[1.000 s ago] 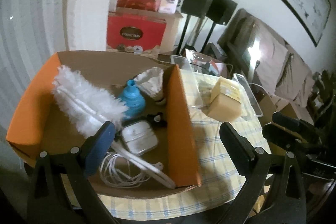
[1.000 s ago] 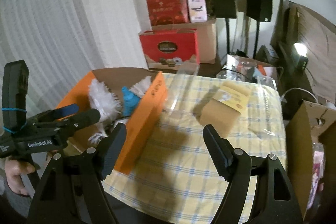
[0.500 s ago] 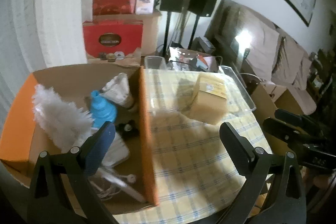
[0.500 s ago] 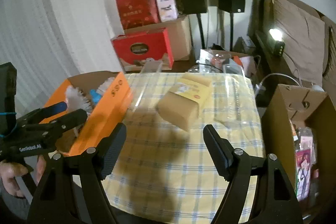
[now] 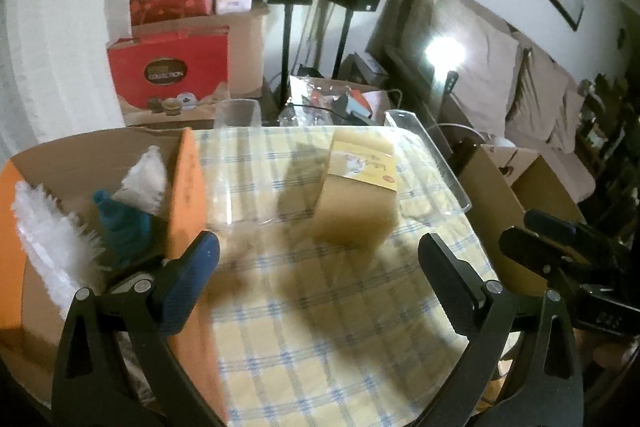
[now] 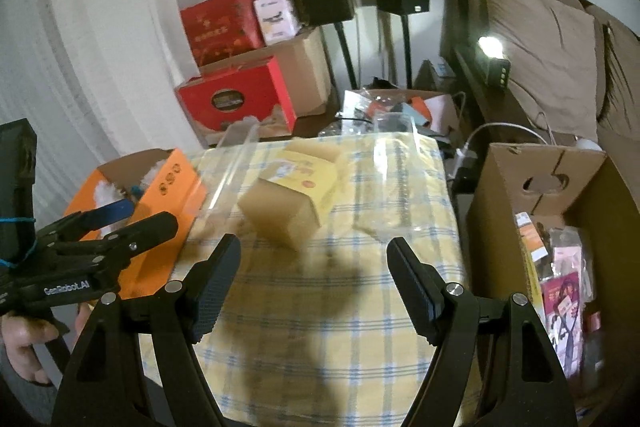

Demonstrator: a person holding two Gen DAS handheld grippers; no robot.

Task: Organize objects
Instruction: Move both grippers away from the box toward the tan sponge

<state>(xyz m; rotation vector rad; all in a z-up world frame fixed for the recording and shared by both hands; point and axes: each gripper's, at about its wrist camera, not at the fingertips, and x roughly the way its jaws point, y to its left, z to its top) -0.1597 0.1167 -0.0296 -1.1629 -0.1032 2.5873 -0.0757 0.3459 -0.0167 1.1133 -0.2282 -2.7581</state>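
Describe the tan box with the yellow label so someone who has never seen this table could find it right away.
Start at the table with the yellow checked cloth. Beside the orange cardboard box lies a clear plastic tray, and the tan box sits inside that tray. It is the only solid block there, plain tan with a yellow printed label across its top.

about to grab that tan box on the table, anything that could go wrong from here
1. The tan box sits inside a clear plastic tray whose walls are hard to see; an open right gripper could catch the tray rim on its way in.
2. The box looks about as wide as the open jaws, so a finger might push it rather than straddle it.
3. The left gripper hangs close to the orange box wall and could bump it.
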